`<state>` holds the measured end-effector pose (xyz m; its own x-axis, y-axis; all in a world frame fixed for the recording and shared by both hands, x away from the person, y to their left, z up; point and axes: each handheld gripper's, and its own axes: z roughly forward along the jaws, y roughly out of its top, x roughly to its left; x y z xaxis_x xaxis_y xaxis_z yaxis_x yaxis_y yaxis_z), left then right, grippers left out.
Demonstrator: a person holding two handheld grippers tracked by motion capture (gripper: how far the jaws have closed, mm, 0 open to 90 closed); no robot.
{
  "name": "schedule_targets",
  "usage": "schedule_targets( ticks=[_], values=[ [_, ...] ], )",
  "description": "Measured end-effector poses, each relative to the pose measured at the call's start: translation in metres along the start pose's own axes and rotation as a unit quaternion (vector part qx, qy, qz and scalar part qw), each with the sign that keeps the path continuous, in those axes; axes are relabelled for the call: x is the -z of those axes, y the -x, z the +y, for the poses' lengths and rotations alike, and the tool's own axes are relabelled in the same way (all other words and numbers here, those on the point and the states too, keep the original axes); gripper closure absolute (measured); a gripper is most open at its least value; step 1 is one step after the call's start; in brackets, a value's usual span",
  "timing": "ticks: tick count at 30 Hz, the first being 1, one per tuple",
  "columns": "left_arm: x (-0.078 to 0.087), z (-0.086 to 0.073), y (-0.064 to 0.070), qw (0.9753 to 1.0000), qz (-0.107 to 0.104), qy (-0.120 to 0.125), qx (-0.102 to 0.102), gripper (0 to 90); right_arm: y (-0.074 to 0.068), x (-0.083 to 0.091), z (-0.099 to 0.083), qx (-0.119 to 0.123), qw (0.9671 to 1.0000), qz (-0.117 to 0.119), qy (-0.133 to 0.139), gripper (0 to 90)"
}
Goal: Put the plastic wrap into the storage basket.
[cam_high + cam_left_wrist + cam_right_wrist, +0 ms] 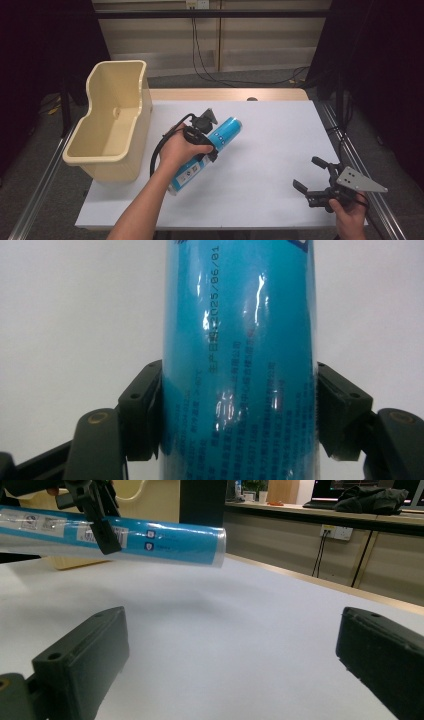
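1. Cream plastic bin (112,125) sits at the table's (260,190) left edge.
2. Left gripper (207,142), right of the bin, has its jaws clamped on both sides of a blue tube (225,131), held lifted and tilted above the white tabletop.
3. Tube print: "2025/06/01" readable; the rest is small, unreadable text.
4. Right gripper (310,175), near right corner, jaws spread wide, holding nothing.
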<state>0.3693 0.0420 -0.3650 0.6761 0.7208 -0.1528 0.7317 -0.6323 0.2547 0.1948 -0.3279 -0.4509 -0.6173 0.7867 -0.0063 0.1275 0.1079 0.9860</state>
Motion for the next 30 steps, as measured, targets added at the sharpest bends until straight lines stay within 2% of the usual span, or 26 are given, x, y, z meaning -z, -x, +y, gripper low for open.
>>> schedule_targets(
  ticks=[3, 5, 8, 13, 17, 20, 22, 30],
  values=[
    [0.010, -0.001, -0.002, 1.0000, 0.004, 0.000, 0.000, 32.3, -0.001, 0.000, 0.000, 0.001, 1.0000, 0.001, 0.000, 0.1],
    [0.016, -0.002, -0.004, 0.9999, 0.003, 0.004, 0.010, 32.3, -0.001, -0.001, 0.000, 0.003, 1.0000, 0.001, 0.000, 0.1],
    [0.022, -0.003, -0.006, 0.9999, 0.004, 0.007, 0.013, 32.3, -0.001, 0.000, 0.001, 0.003, 1.0000, 0.000, 0.002, 0.1],
    [0.035, -0.007, -0.014, 0.9994, 0.002, 0.016, 0.032, 32.3, -0.001, 0.000, 0.001, 0.003, 1.0000, 0.000, 0.002, 0.1],
    [0.046, -0.009, -0.019, 0.9985, 0.008, 0.017, 0.052, 32.3, -0.001, 0.000, 0.001, 0.004, 1.0000, 0.001, 0.003, 0.1],
    [0.053, -0.009, -0.020, 0.9983, 0.014, 0.015, 0.055, 32.3, -0.001, 0.000, 0.001, 0.004, 1.0000, 0.000, 0.002, 0.2],
    [0.057, -0.009, -0.022, 0.9976, 0.012, 0.016, 0.066, 32.3, -0.001, 0.000, 0.001, 0.005, 1.0000, 0.001, 0.002, 0.2],
    [0.075, -0.010, -0.029, 0.9960, 0.013, 0.030, 0.084, 32.3, -0.002, -0.001, 0.001, 0.007, 1.0000, 0.003, 0.002, 0.1]
  ],
)
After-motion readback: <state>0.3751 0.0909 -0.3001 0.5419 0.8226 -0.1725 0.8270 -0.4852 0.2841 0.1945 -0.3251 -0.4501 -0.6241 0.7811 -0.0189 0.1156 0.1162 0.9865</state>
